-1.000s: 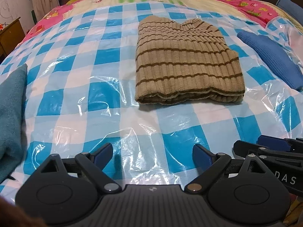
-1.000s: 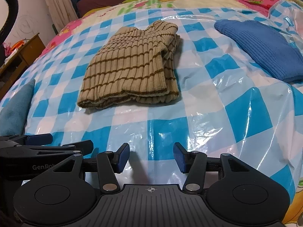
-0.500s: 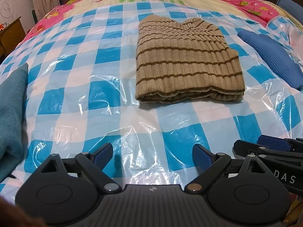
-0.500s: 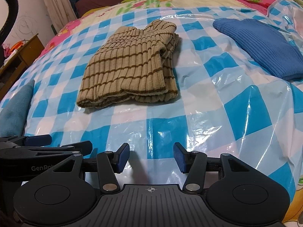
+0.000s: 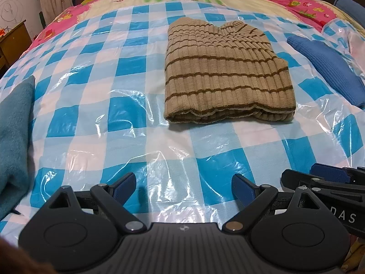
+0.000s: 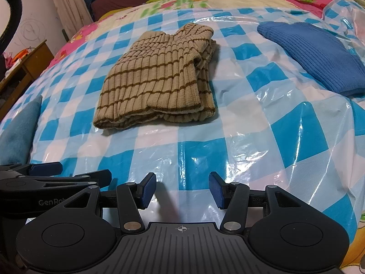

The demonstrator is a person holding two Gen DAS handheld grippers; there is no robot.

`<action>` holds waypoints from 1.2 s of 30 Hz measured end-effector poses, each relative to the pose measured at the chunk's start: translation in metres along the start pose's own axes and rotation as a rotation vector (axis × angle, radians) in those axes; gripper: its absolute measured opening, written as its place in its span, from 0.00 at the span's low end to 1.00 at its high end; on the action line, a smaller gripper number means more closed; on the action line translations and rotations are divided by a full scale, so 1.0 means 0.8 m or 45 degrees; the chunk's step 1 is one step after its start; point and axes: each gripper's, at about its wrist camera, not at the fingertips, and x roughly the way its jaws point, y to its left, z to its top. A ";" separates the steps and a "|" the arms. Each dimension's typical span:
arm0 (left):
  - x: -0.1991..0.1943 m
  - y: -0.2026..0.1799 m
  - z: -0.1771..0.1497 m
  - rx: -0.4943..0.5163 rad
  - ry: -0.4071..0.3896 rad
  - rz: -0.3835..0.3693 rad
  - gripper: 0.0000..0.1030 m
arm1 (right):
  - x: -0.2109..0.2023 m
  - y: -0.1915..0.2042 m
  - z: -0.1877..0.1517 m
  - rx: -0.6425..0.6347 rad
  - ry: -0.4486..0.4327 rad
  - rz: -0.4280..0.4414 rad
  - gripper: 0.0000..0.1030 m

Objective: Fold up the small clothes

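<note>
A tan ribbed sweater with brown stripes (image 5: pixel 228 77) (image 6: pixel 157 84) lies folded into a thick rectangle in the middle of the bed. My left gripper (image 5: pixel 183 189) hovers open over the plastic sheet well short of the sweater's near edge, nothing between its blue pads. My right gripper (image 6: pixel 182 189) is open too, empty, close beside the left one. In the left wrist view the right gripper shows side-on at the lower right; in the right wrist view the left one shows at the lower left.
A blue-and-white checked plastic sheet (image 5: pixel 127 118) (image 6: pixel 262 137) covers the bed. A folded blue knit garment (image 5: pixel 328 68) (image 6: pixel 314 54) lies at the right, a teal cloth (image 5: pixel 13 127) (image 6: pixel 18 127) at the left edge. A wooden side table (image 6: pixel 29 66) stands left of the bed.
</note>
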 end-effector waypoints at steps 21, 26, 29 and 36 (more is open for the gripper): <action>-0.002 0.002 -0.001 -0.001 -0.008 0.001 0.91 | -0.001 0.000 0.001 0.000 0.000 0.001 0.49; -0.003 0.000 -0.001 0.000 -0.014 0.005 0.91 | -0.001 -0.001 0.001 -0.001 0.000 0.001 0.49; -0.003 0.000 -0.001 -0.001 -0.014 0.005 0.91 | -0.001 -0.001 0.001 -0.001 0.000 0.002 0.49; -0.003 0.000 -0.001 -0.009 -0.013 0.002 0.91 | -0.001 0.000 0.000 -0.001 -0.001 0.002 0.49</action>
